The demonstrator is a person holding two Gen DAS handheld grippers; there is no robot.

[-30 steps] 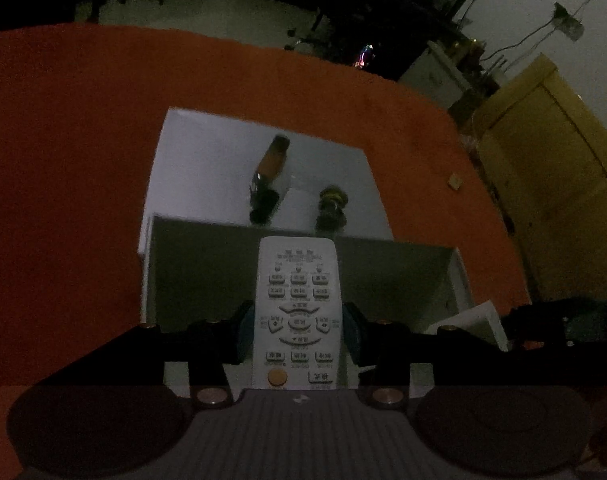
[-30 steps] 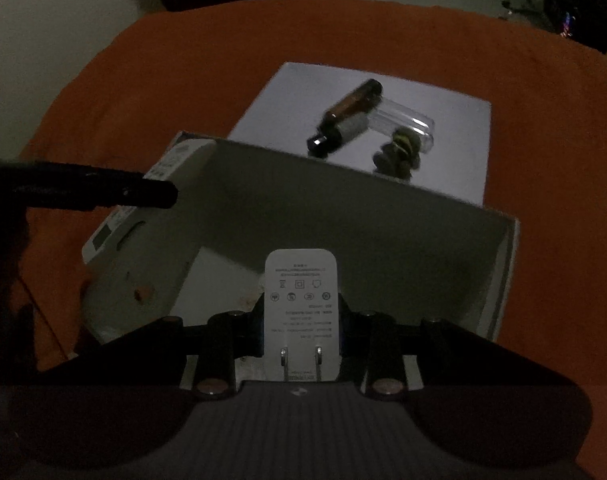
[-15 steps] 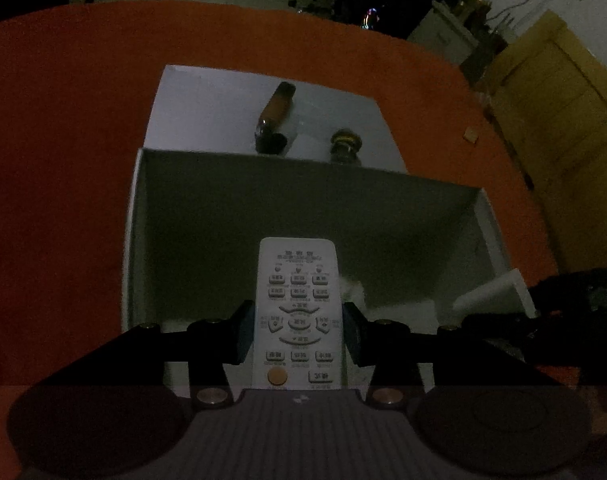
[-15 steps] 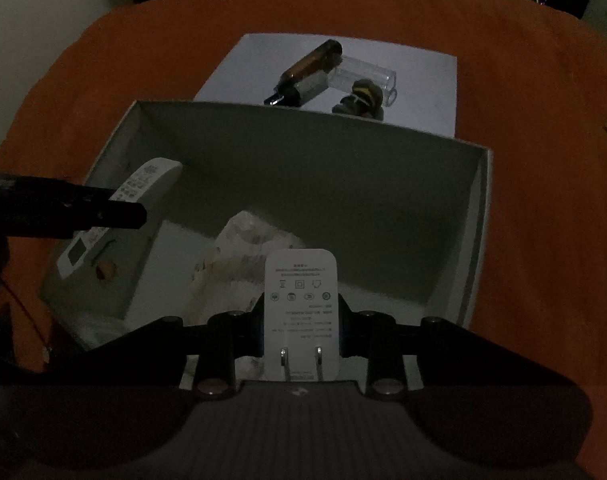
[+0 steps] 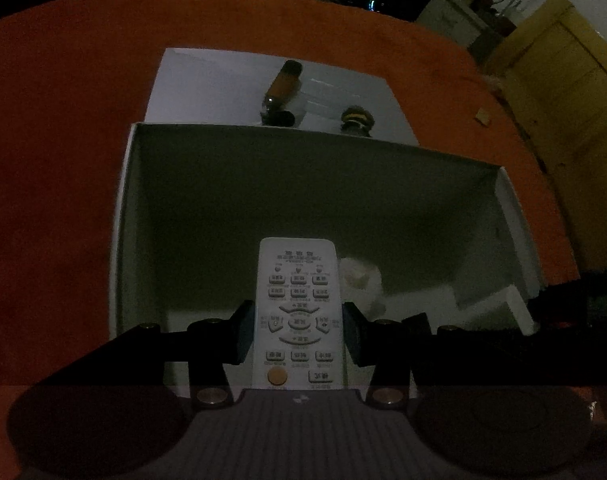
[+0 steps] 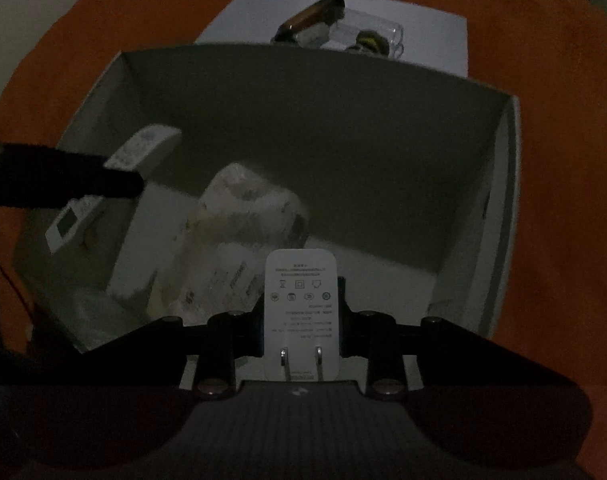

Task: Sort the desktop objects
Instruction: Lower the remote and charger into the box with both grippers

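Orange cloth [image 5: 55, 168] covers the table in a dim room. Ahead of both claws stands an open white box [image 6: 383, 128]. The left claw [image 5: 299, 330] clamps a remote [image 5: 297, 312]; the right claw [image 6: 301, 320] clamps a charger [image 6: 301, 304]. Beyond the box lies a brown bottle [image 5: 283, 84].

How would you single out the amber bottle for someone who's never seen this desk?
On the orange tablecloth, find the white sheet just beyond the open box. The amber bottle lies on its side there, dark cap toward the box. Its neighbours are a clear plastic case and a small striped figure; only the bottle is brown glass.
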